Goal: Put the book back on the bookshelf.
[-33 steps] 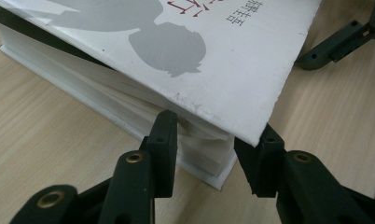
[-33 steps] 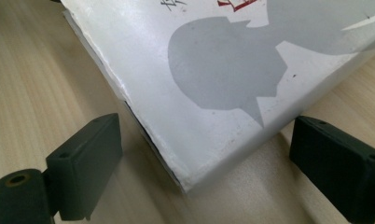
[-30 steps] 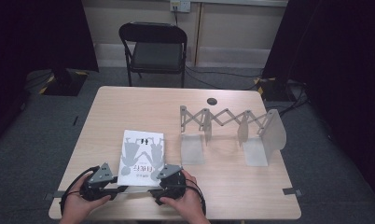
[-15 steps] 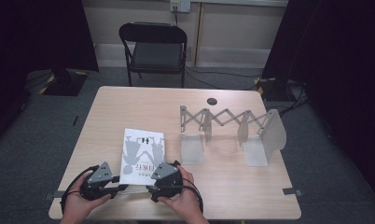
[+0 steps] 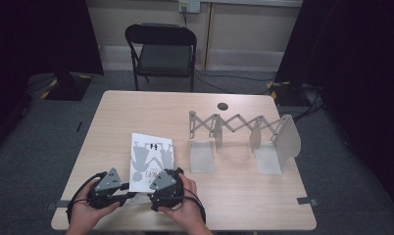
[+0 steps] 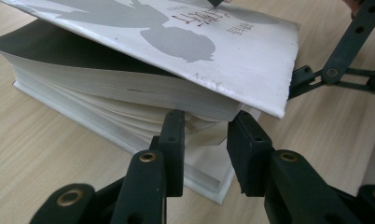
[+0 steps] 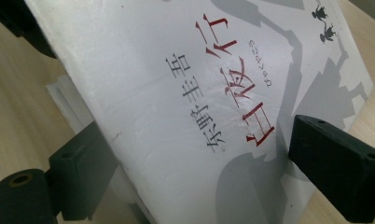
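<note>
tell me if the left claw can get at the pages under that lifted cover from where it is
Probably yes. The left claw is open right at the book corner, the cover is raised off the page block, and nothing sits between its jaws and the pages.

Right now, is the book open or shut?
A little open. The book's front cover is lifted off the pages at the near corner, with a dark gap under it, while the rest lies flat on the table.

Book [image 6: 190,51]: glossy, scuffed white paper cover. Table [image 5: 244,196]: smooth pale wood-grain. Rack [image 5: 244,137]: matt grey metal.
</note>
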